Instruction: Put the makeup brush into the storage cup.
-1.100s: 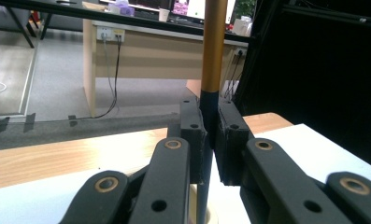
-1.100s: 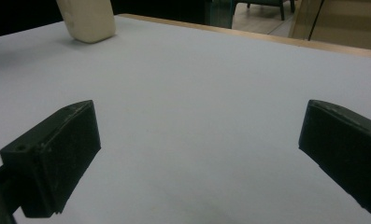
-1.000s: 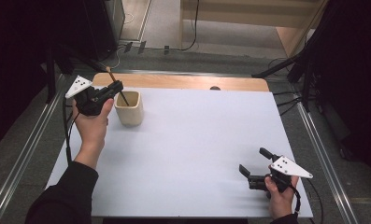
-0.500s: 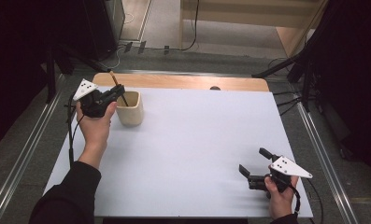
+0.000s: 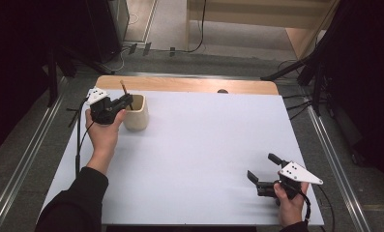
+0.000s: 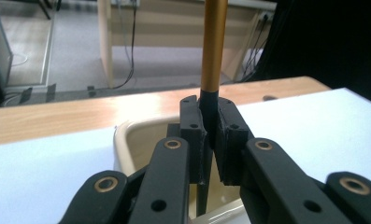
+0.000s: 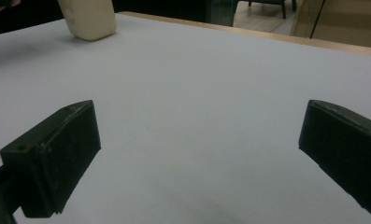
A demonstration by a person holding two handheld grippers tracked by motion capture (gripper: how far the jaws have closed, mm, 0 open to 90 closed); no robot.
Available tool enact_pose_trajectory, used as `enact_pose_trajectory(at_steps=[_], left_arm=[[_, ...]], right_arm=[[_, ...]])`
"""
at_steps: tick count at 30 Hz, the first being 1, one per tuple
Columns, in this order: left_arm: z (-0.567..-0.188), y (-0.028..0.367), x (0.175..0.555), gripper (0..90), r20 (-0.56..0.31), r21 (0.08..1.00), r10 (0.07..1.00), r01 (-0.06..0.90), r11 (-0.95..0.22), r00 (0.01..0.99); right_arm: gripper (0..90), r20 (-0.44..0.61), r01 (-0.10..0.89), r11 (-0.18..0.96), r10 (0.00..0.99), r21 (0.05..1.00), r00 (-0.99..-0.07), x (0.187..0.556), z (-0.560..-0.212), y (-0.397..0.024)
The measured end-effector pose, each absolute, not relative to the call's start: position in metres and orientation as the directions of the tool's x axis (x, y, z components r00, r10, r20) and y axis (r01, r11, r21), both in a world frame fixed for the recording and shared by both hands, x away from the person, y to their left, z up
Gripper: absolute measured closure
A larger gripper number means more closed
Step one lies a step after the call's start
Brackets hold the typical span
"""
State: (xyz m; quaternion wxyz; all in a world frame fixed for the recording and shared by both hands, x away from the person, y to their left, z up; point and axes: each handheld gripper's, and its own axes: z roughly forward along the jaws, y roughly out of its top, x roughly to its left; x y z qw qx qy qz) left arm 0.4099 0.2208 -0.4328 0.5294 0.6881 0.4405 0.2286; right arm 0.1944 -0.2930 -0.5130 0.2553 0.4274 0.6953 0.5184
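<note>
My left gripper [image 6: 210,140] is clamped tight on a slender stick: its two black jaws pinch the dark lower section, and the golden-orange upper shaft of the stick [image 6: 214,44] rises straight up out of the grip. I take it for a brush or a pen, though I cannot tell which. Directly below and just beyond the jaws sits a cream-coloured cup [image 5: 135,112], its open mouth under the stick's lower end. In the high view the left gripper [image 5: 123,103] hangs at the cup's near rim, with the stick [image 5: 124,87] tilting up above it.

My judgement: I am in the middle of placing the stick into the cup. The next move calls for easing down until the lower end rests inside, then opening the jaws without tipping the cup.

Well apart, at the opposite near corner of the white bench [image 5: 204,154], my right gripper [image 5: 262,171] rests idle, jaws spread wide and holding nothing. Beyond it, the bench stretches bare toward the cup [image 7: 87,19].

I can read no brand, label or writing anywhere.
</note>
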Motion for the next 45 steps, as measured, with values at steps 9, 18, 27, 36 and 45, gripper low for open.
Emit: enact_pose_trajectory(at_steps=[9, 18, 27, 36, 45], left_arm=[[-0.44, 0.218, 0.413, 83.9, -0.136, 0.912, 0.851, 0.399, -0.092, 0.508], [-0.431, 0.224, 0.406, 61.2, -0.161, 0.921, 0.844, 0.386, -0.059, 0.511], [-0.426, 0.232, 0.397, 15.4, -0.18, 0.913, 0.838, 0.405, -0.053, 0.515], [-0.426, 0.243, 0.38, 0.0, -0.189, 0.917, 0.828, 0.397, -0.044, 0.528], [-0.429, 0.251, 0.363, 0.0, -0.196, 0.92, 0.809, 0.388, -0.044, 0.554]], right_arm=[[0.0, 0.09, 0.333, 0.099, 0.858, 0.938, -0.506, 0.195, -0.514, -0.293], [0.0, 0.088, 0.334, 0.1, 0.859, 0.937, -0.504, 0.195, -0.514, -0.293], [0.0, 0.09, 0.334, 0.097, 0.859, 0.937, -0.503, 0.194, -0.513, -0.293], [0.0, 0.089, 0.334, 0.098, 0.86, 0.937, -0.503, 0.194, -0.513, -0.293], [0.0, 0.086, 0.33, 0.1, 0.859, 0.939, -0.505, 0.194, -0.513, -0.291]])
